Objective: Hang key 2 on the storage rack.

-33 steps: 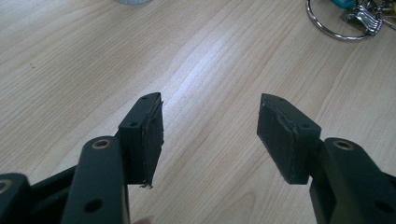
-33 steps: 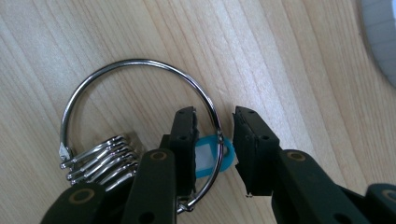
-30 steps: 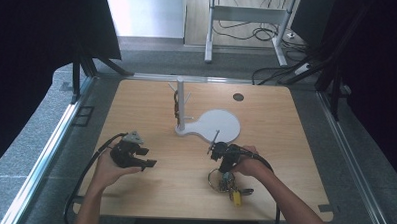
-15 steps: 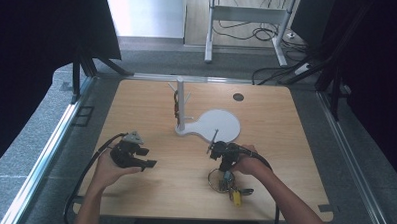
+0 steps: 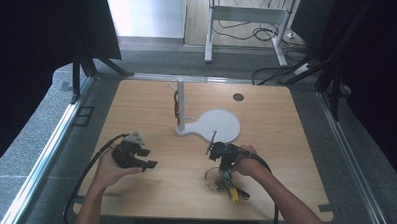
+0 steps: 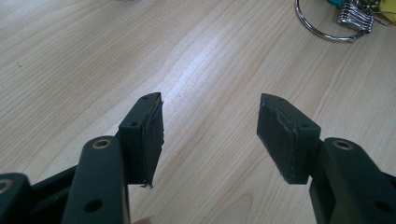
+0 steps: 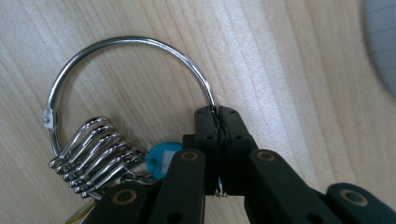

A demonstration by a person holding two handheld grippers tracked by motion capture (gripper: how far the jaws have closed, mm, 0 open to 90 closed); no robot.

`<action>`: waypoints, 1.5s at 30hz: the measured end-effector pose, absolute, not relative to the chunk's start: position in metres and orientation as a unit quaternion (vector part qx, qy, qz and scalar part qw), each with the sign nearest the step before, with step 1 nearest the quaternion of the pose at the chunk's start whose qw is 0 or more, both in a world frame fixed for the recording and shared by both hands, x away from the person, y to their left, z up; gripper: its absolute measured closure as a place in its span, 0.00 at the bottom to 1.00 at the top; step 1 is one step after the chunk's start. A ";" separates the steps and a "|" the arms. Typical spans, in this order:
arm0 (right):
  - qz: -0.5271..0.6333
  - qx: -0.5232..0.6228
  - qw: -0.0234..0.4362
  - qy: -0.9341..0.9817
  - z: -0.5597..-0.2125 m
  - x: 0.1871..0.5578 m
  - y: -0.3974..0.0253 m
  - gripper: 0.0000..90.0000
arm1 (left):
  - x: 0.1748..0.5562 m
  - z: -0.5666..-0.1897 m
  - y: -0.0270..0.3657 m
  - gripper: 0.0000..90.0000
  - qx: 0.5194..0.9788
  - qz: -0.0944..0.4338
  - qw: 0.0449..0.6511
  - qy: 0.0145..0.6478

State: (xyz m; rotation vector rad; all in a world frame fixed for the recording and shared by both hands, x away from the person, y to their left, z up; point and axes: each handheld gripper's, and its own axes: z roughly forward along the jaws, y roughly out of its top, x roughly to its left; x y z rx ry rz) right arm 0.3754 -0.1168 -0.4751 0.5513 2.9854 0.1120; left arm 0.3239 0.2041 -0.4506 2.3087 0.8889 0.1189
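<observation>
R gripper [image 7: 217, 122] clamped shut on metal key ring [image 7: 140, 44], which lies flat on wooden table [image 5: 286, 125] near front edge, just in front of white stand base [image 5: 218, 125]; clips [image 7: 91, 156] & blue tag [image 7: 161, 158] bunched on ring beside jaws. L gripper [image 6: 210, 128] wide open, nothing between pads, low over bare wood well apart to the left.

A light wooden table [image 5: 137, 100] with visible grain and rounded corners. A white stand [image 5: 180, 106] with pegs rises near its middle, on a round white base plate [image 5: 221, 125]. A metal key ring [image 5: 215, 178] with clips and coloured tags lies near the front edge. A small dark disc [image 5: 238, 97] sits toward the far side.
</observation>
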 end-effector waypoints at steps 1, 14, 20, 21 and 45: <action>0.039 0.181 0.054 0.981 -0.474 0.376 -0.117 0.99 | 0.324 -0.450 0.205 0.47 0.880 0.045 0.328 0.340; 0.053 0.193 0.058 0.978 -0.444 0.373 -0.123 0.99 | 0.324 -0.450 0.207 0.47 0.878 0.043 0.332 0.342; 0.053 0.196 0.058 0.977 -0.441 0.373 -0.123 0.99 | 0.325 -0.451 0.207 0.47 0.879 0.042 0.329 0.342; 0.054 0.196 0.058 0.977 -0.441 0.373 -0.124 0.99 | 0.325 -0.452 0.207 0.47 0.879 0.041 0.329 0.343; 0.065 0.193 0.074 0.976 -0.416 0.371 -0.127 1.00 | 0.327 -0.455 0.208 0.47 0.879 0.033 0.326 0.345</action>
